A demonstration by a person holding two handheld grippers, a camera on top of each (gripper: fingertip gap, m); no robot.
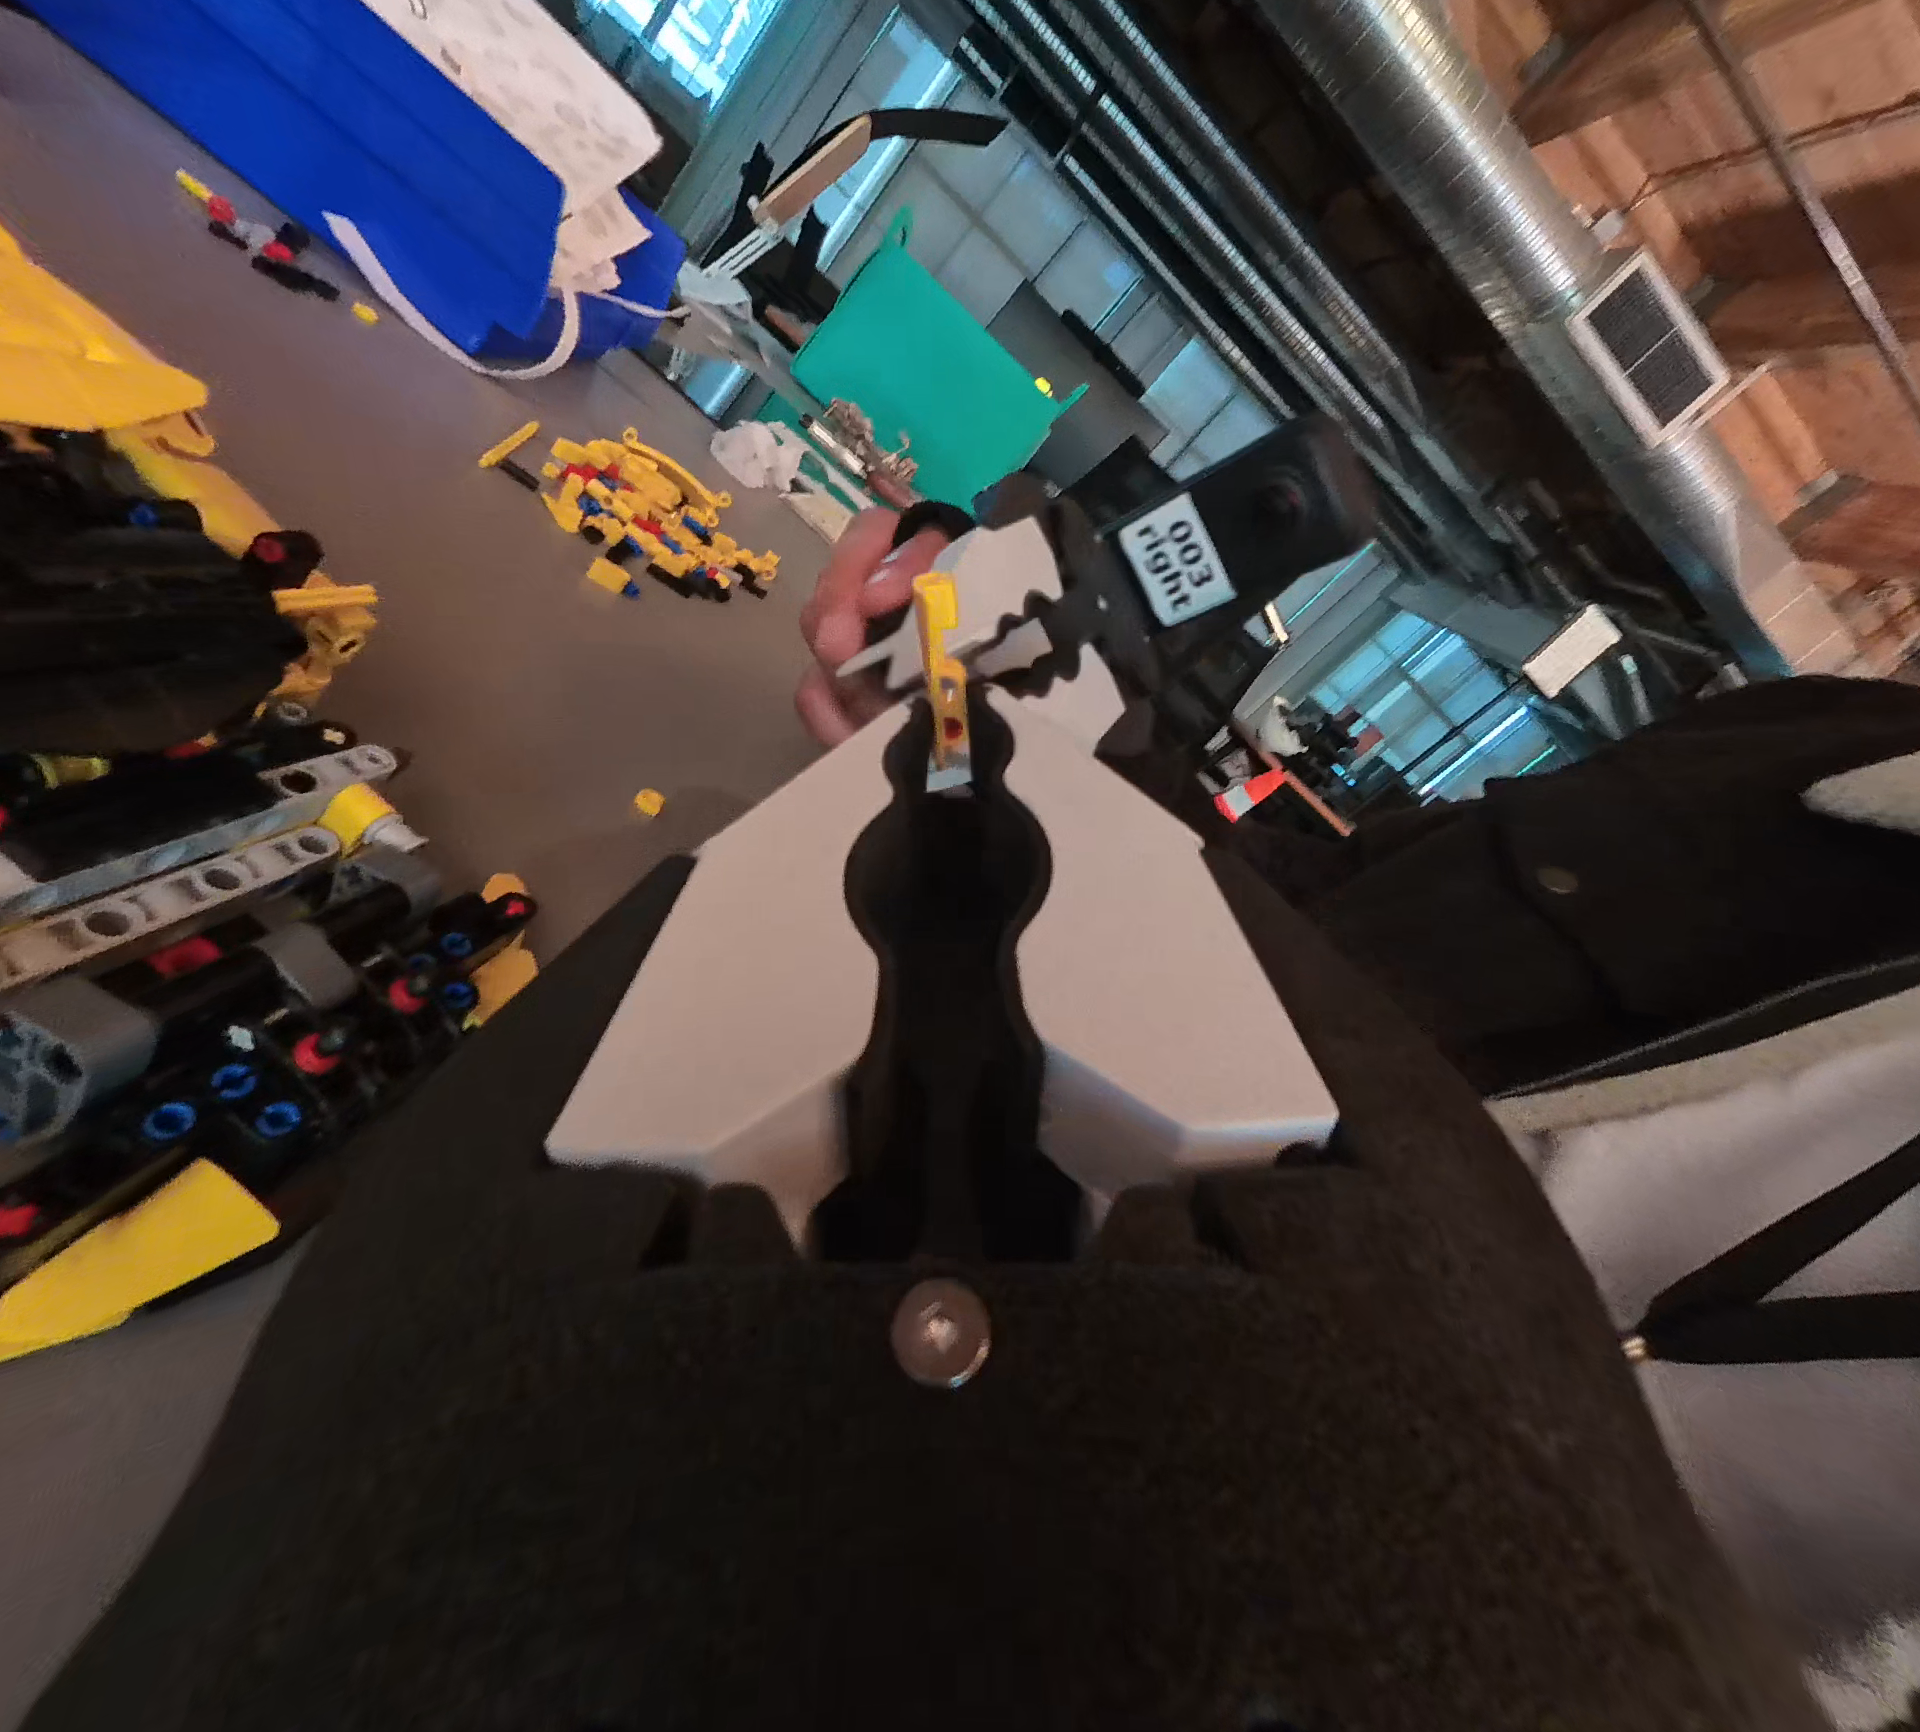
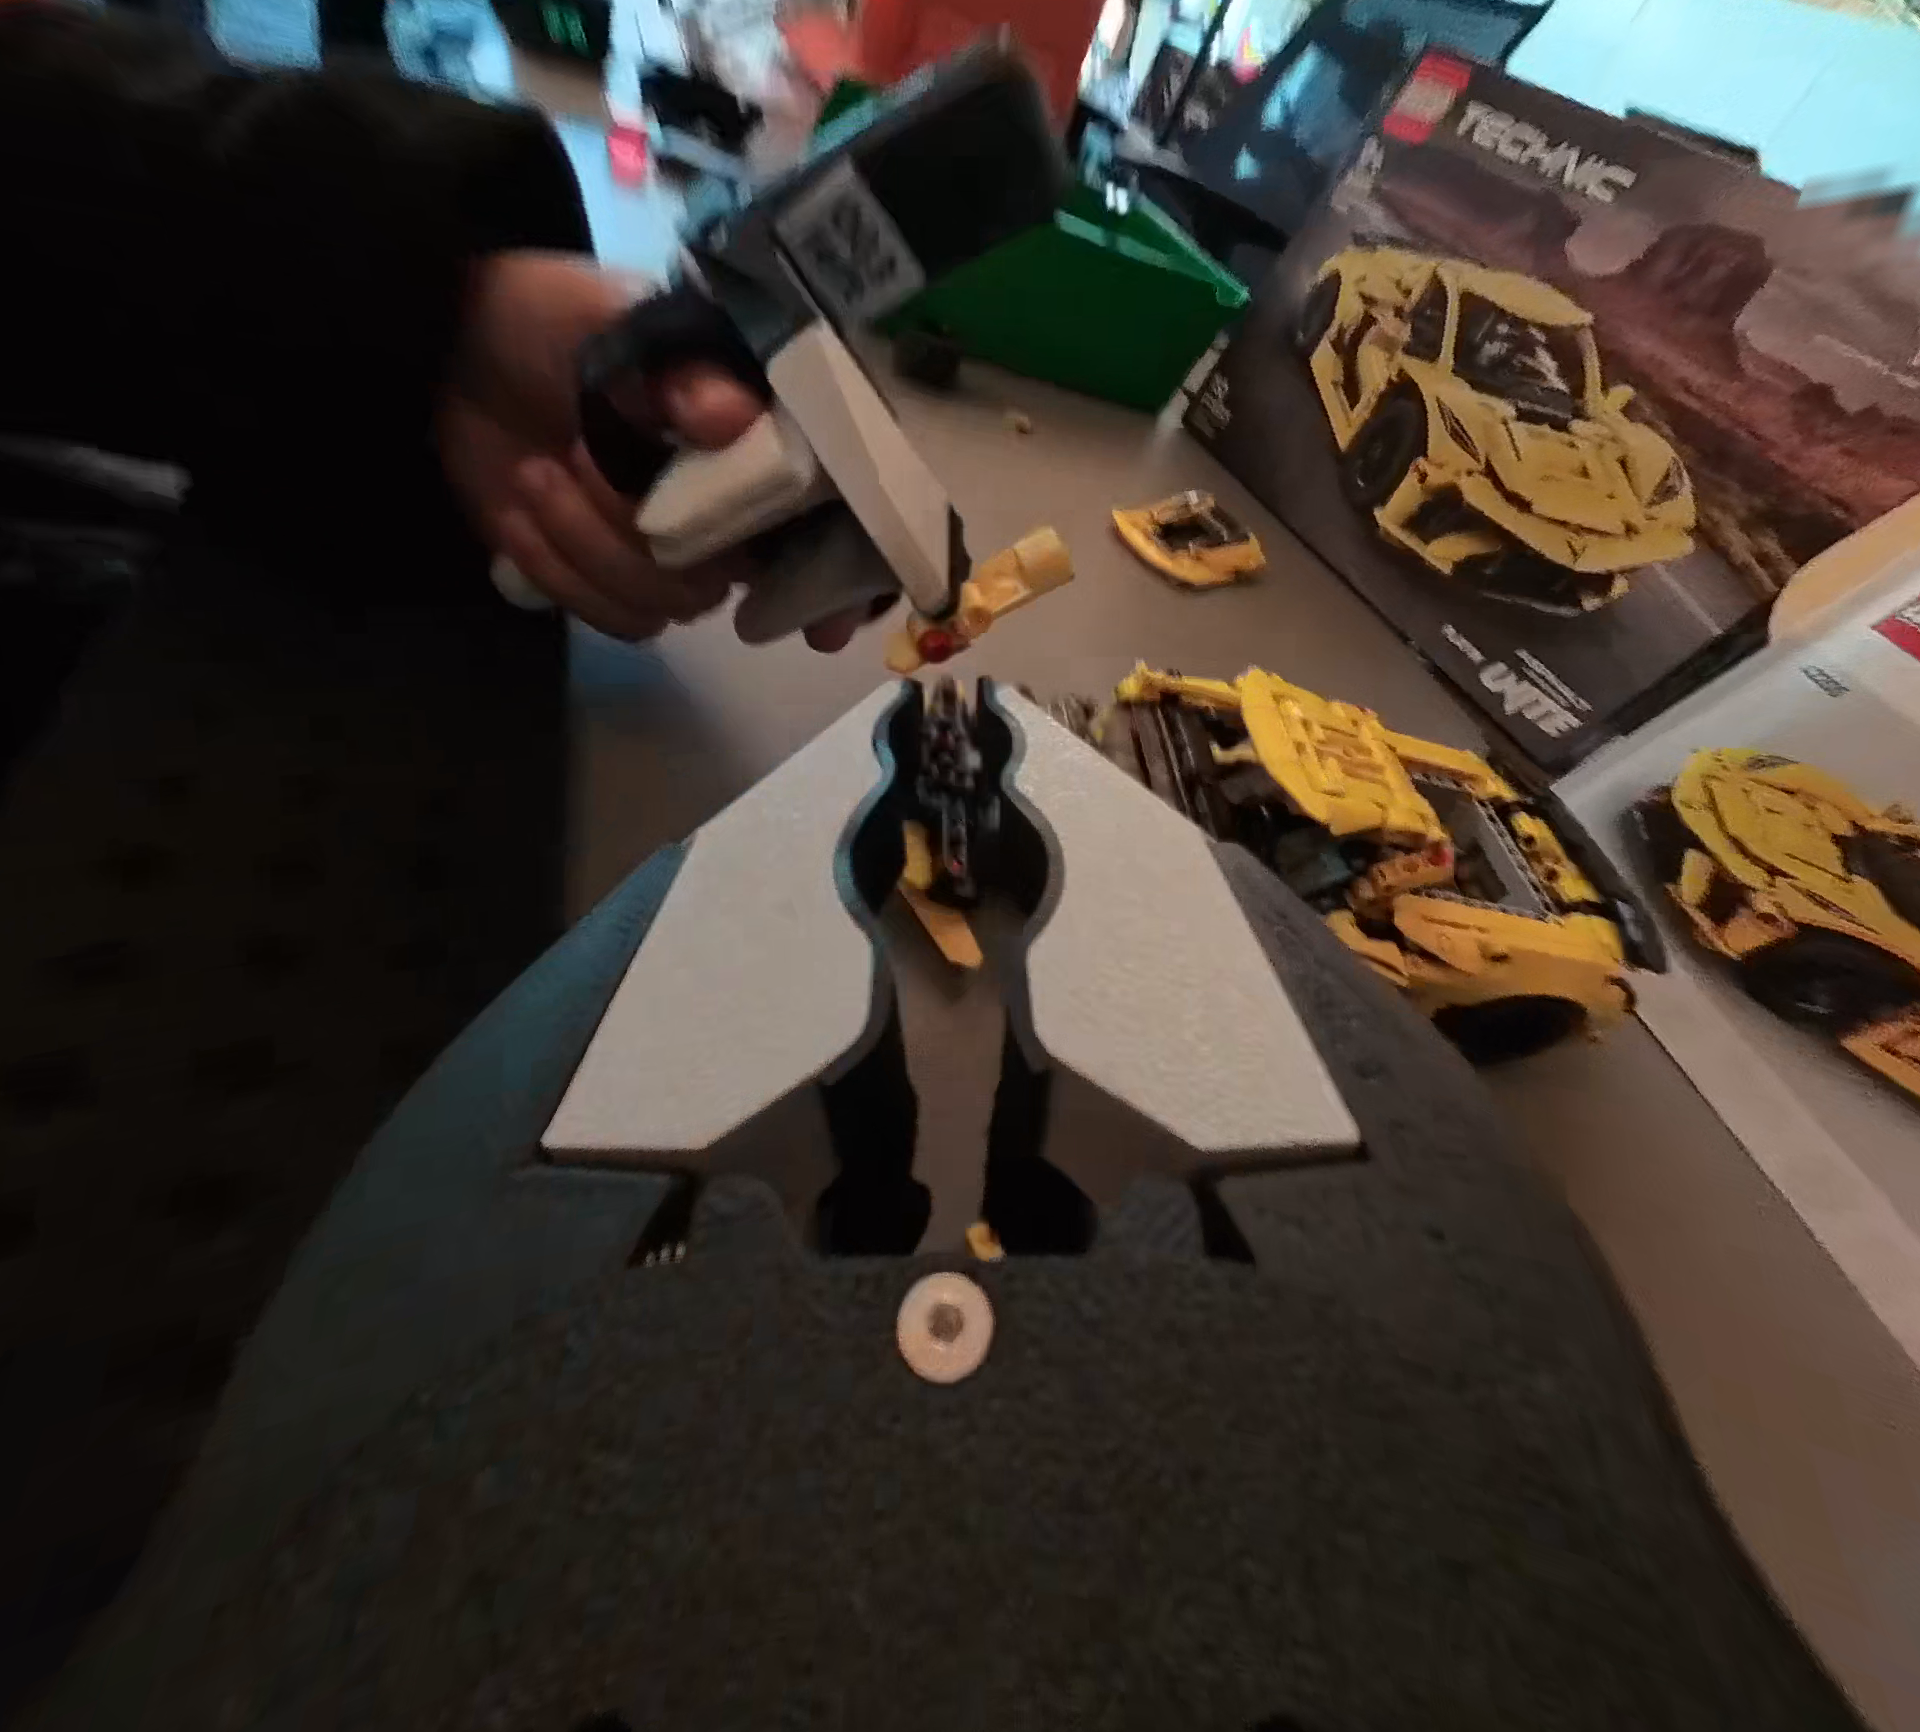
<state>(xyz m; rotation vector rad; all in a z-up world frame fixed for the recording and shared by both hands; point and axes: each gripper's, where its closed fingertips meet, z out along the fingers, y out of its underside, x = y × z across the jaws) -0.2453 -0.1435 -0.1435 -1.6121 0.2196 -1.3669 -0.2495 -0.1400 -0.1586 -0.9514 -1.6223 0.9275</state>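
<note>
Brick piece (image 1: 940,674), yellow, clenched in L tongs (image 1: 948,726) above bench (image 2: 1039,456); R tongs (image 2: 945,695) just beside it, nearly closed, can't tell if gripping anything.

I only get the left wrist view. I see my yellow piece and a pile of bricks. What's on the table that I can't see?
Observer: A box with a yellow car pictured on it stands at the far side of the table.
Operator: Has the right gripper got anything?
Observer: Yes. The right gripper looks pinched on a small black piece, close to the yellow piece that your left gripper holds.
Operator: Anything loose by the box?
Observer: A small yellow and black panel lies alone in front of it.
</note>
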